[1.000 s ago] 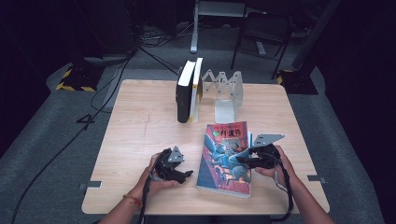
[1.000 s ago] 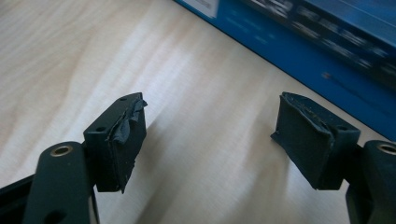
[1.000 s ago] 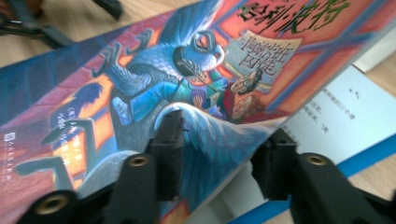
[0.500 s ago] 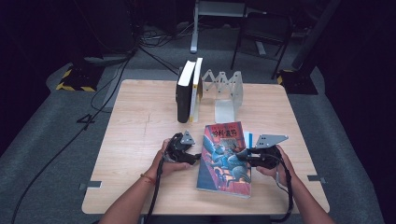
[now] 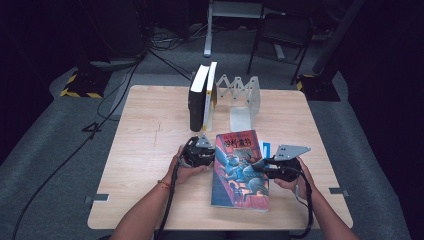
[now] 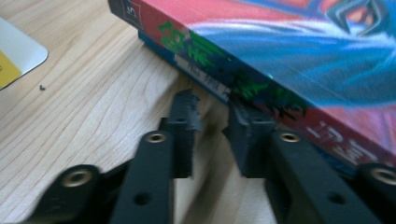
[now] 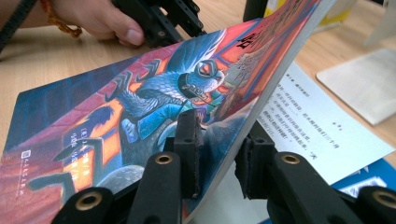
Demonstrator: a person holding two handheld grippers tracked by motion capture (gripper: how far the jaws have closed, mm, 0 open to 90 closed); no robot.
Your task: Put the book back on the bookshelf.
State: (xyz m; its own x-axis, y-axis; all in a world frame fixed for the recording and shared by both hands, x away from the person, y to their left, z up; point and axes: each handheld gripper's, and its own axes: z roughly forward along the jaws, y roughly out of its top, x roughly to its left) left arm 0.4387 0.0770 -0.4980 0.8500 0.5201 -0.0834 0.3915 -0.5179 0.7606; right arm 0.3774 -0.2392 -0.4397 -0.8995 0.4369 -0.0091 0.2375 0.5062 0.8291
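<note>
A paperback book (image 5: 240,167) with a blue and red illustrated cover lies flat on the wooden table (image 5: 150,130), in front of me. My right gripper (image 5: 267,167) is at the book's right edge. In the right gripper view its jaws (image 7: 219,135) are shut on the front cover (image 7: 116,107), which is lifted and curved so that a printed page (image 7: 308,116) shows beneath. My left gripper (image 5: 202,152) sits against the book's left side. In the left gripper view its jaws (image 6: 210,112) stand slightly apart over bare wood, just short of the book's spine (image 6: 243,79).
Two upright books (image 5: 202,97), one black and one white, stand at the table's back beside a folding metal bookend rack (image 5: 240,92). A blue item (image 5: 263,148) pokes out from under the paperback's right side. A white card corner (image 6: 18,56) lies on the wood.
My left gripper has moved forward and to the right, from the near left of the table up to the book's left edge. The right gripper has stayed at the book's right edge.
</note>
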